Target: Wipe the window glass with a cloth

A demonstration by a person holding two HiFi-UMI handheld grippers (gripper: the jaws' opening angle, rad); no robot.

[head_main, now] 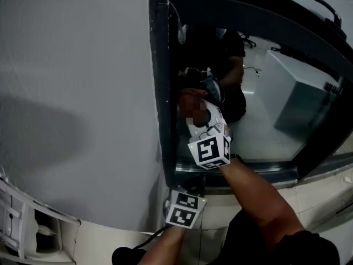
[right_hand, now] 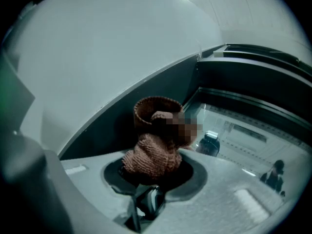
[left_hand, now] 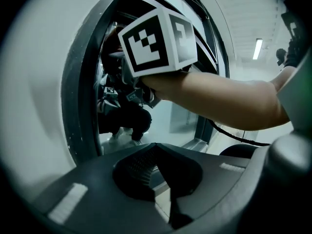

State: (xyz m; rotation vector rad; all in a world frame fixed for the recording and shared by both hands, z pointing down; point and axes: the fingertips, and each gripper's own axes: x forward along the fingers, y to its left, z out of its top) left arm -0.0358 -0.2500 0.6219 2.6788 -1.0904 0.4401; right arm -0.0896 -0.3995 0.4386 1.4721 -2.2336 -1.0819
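Two jaws of the right gripper (right_hand: 150,182) clamp a brown knitted cloth (right_hand: 152,155), bunched between them at the window glass (right_hand: 239,130). Left gripper (left_hand: 157,172) jaws meet, empty.

Upper fold of cloth (right_hand: 152,157) partly blurred; whether it touches window glass (right_hand: 243,130) unclear; window frame (head_main: 160,93) cropped at top.

Pale tiled floor (head_main: 331,192), dark window frame (head_main: 159,93) rising from it
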